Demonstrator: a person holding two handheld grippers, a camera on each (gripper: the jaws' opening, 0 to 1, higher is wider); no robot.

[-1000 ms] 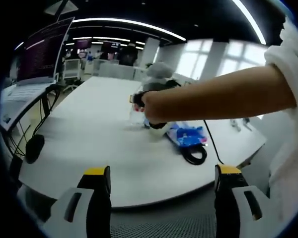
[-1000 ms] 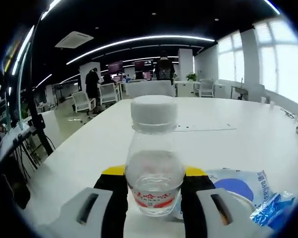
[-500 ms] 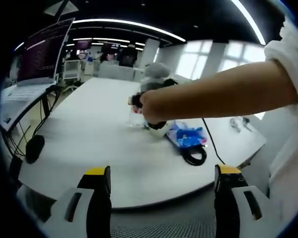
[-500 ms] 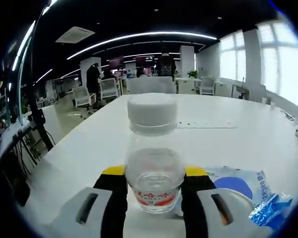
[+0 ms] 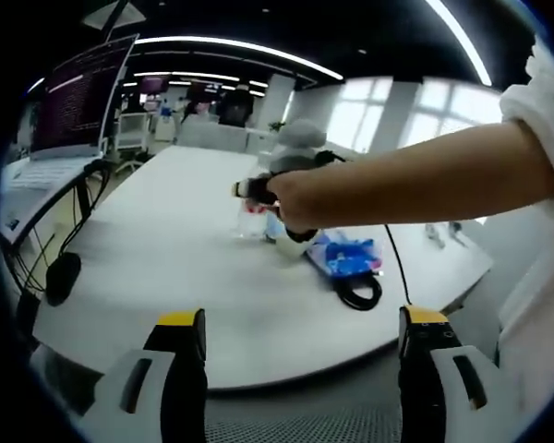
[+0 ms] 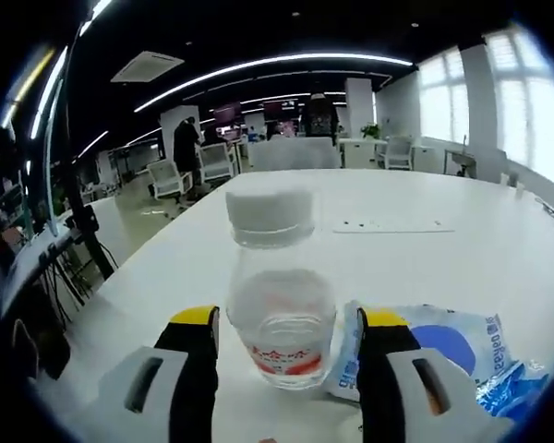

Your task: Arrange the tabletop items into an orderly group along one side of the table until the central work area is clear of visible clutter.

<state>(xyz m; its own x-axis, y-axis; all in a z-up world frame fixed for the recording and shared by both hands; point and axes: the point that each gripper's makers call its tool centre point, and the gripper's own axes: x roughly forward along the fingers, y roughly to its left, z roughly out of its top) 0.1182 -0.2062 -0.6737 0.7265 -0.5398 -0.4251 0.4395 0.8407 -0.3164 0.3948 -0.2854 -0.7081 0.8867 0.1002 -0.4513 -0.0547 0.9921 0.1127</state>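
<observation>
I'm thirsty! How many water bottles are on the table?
1. The clear water bottle stands on the white table, between the right tool's open jaws, beside a blue packet. Others may be hidden.

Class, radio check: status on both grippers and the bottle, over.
Right gripper open, fingers flanking clear plastic water bottle with white cap. Left gripper open, empty. Blue-and-white plastic packet beside bottle.

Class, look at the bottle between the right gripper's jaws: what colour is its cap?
White. The bottle is clear with a red label, and its cap shows best in the right gripper view.
</observation>
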